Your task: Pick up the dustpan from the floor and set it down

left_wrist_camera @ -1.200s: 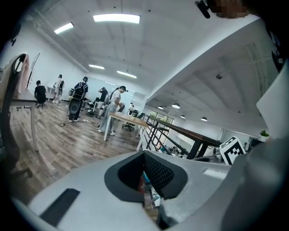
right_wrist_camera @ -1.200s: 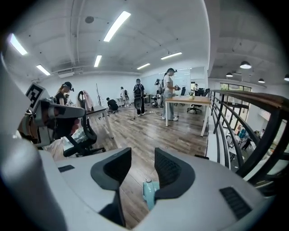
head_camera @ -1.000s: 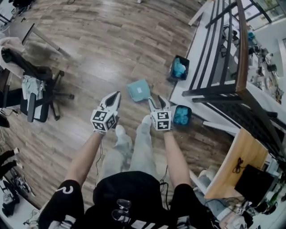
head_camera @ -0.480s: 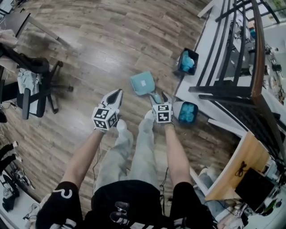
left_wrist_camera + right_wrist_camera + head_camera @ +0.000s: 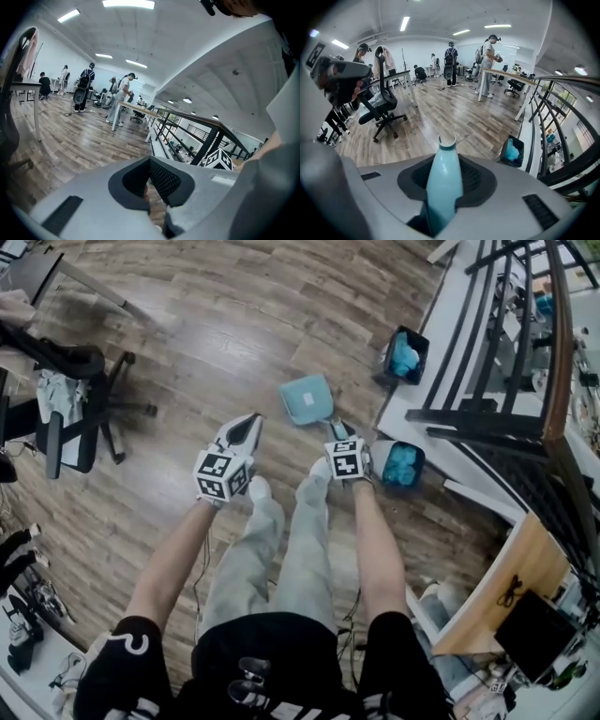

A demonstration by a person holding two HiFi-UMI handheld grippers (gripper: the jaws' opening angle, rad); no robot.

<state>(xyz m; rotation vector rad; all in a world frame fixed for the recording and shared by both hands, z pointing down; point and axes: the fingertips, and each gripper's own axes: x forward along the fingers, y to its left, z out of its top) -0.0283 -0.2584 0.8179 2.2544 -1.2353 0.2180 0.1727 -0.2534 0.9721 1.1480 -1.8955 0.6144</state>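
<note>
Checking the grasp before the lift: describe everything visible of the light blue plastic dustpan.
The light blue plastic dustpan has a squarish pan with a pale patch at its middle and a smooth, tapered handle that ends in a notched tip. It seems to lie on the brown wooden floor, with the pan pointing away from the person. The right gripper, whose jaws have just been closing, clamps the handle between its pads.

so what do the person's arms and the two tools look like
Both the left tool and the right tool have a pale grey shell that tapers to dark jaws with ribbed black pads. Each carries a cube with black-and-white square markers. The forearms are bare; the black short sleeves have white print.
</note>
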